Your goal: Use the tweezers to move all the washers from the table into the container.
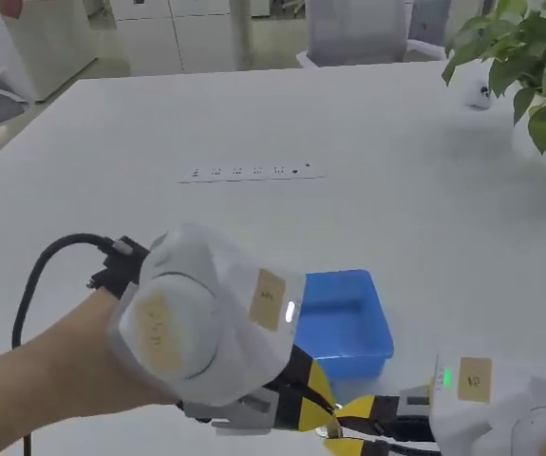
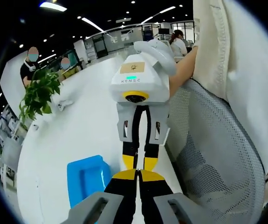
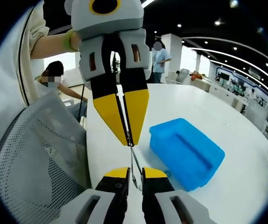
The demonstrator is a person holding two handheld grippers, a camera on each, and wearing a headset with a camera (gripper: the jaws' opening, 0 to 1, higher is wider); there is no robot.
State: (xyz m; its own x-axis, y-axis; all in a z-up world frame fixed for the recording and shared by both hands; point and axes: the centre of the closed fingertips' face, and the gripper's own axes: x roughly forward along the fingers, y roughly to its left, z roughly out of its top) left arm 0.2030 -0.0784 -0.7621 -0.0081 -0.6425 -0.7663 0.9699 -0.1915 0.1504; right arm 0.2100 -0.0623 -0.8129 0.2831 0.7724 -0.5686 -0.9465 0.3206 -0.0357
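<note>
A: Tweezers [image 3: 134, 158]?
B: Strung between both claws, long axis in line with them, nose to nose. Left gripper [image 3: 128, 142] clenched on one end. Right gripper [image 3: 134, 171] looks pinched on the other.
A: Bin [image 3: 180, 170]?
B: On the table [image 3: 208, 116], just beside the tips. Both grippers equally near.
A: Step?
B: Likely a handover. One claw must let go.

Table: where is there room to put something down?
Bare table lies between the blue container and the socket strip, and beyond it toward the plant. Crowded at the near edge, where the left gripper and right gripper meet beside the container.
</note>
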